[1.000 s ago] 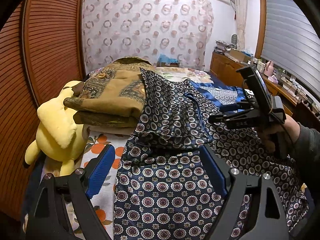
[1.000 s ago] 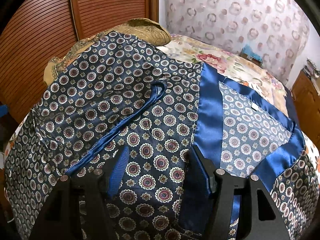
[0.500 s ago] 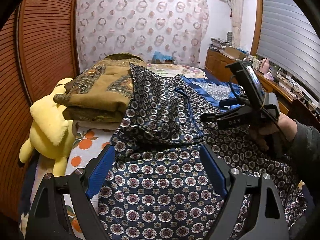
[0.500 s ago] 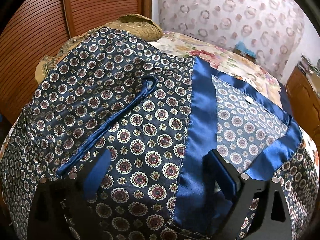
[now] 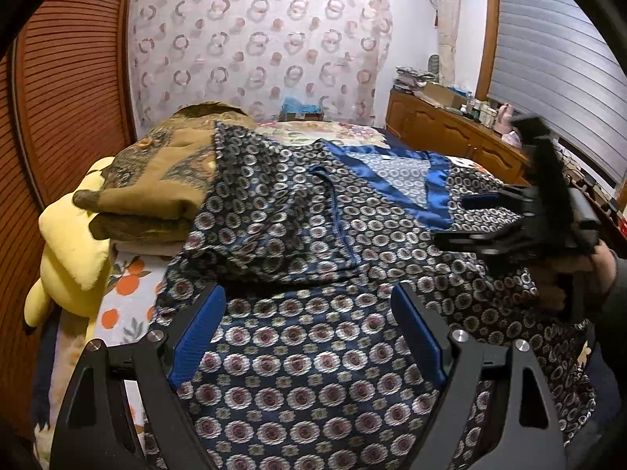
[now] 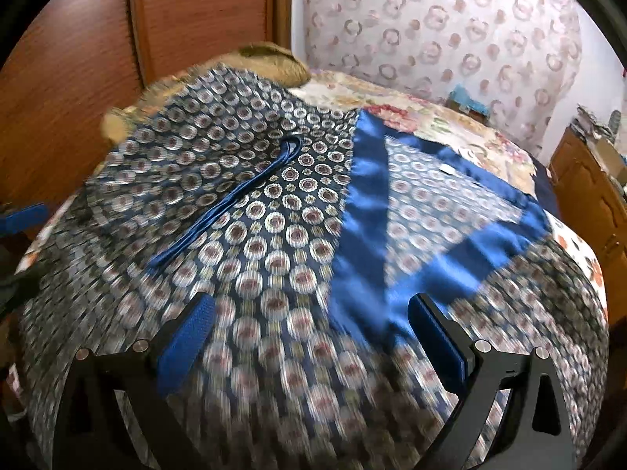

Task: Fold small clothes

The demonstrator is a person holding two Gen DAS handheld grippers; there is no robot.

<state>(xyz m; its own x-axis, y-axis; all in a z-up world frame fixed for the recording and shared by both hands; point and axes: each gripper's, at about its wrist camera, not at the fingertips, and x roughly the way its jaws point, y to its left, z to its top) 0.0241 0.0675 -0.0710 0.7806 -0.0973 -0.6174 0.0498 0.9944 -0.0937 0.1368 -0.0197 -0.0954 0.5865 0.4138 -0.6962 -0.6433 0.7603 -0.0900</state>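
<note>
left wrist view: left gripper and right gripper both spread wide, empty, above patterned robe.

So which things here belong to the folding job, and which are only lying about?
Job: patterned robe, left gripper, right gripper.
Lying about: brown blanket, yellow plush, dresser.

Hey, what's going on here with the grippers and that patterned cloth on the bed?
A person is folding a navy patterned garment with blue satin trim, spread on the bed. The right gripper has just been opening, nothing between its fingers. The left gripper hovers open above the fabric. A folded brown blanket lies beside it.
</note>
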